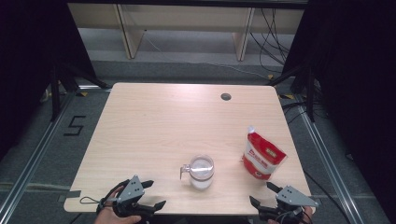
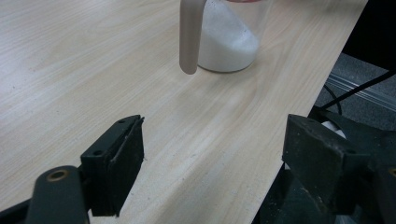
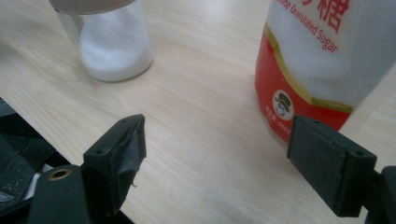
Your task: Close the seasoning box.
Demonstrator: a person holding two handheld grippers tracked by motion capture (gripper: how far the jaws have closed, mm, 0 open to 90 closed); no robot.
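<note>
A clear glass jug (image 1: 201,171) with a handle on its left holds white sugar and stands near the table's front edge; its handle and base show in the left gripper view (image 2: 219,42) and its base in the right gripper view (image 3: 114,46). A red and white bag of granulated sugar (image 1: 262,156) stands upright to the jug's right, close ahead in the right gripper view (image 3: 317,60). My left gripper (image 1: 155,194) rests at the front left edge, open and empty (image 2: 212,161). My right gripper (image 1: 262,194) sits at the front right edge, open and empty (image 3: 217,161).
The light wooden table (image 1: 154,126) has a round cable hole (image 1: 226,96) at the back right. Black curtains flank both sides, and cables trail on the floor at the right. A wooden shelf frame stands beyond the far edge.
</note>
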